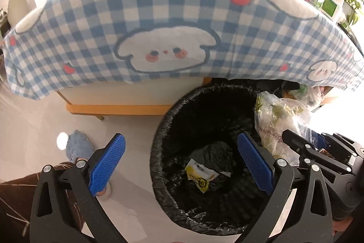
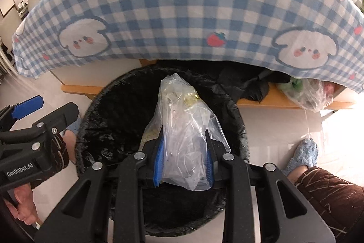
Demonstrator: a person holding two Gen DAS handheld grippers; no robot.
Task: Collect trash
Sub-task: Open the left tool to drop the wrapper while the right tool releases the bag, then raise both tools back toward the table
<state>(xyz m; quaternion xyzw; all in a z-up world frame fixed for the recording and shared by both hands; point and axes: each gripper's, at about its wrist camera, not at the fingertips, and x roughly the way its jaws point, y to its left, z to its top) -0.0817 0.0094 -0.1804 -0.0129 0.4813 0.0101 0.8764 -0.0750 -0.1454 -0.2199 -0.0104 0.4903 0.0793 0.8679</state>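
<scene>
A round bin with a black liner (image 1: 163,136) (image 2: 102,106) stands on the floor in front of the table. In its bottom lie a black crumpled bag (image 1: 213,152) and a yellow-and-white wrapper (image 1: 200,177). My left gripper (image 1: 182,149) hangs over the bin's left rim, open wide, with nothing between its blue pads. My right gripper (image 2: 184,152) is shut on a clear plastic bag of scraps (image 2: 182,120) (image 1: 277,120), held over the bin's mouth. The left gripper (image 2: 34,111) shows at the left edge of the right wrist view.
A blue-and-white checked cloth (image 1: 159,15) (image 2: 182,3) hangs over the table edge behind the bin. Under the table sit another clear bag (image 2: 309,92) and black plastic (image 2: 245,83). A person's blue slippers (image 1: 78,145) (image 2: 302,154) and brown trouser legs flank the bin. Boxes and a plant stand on the table.
</scene>
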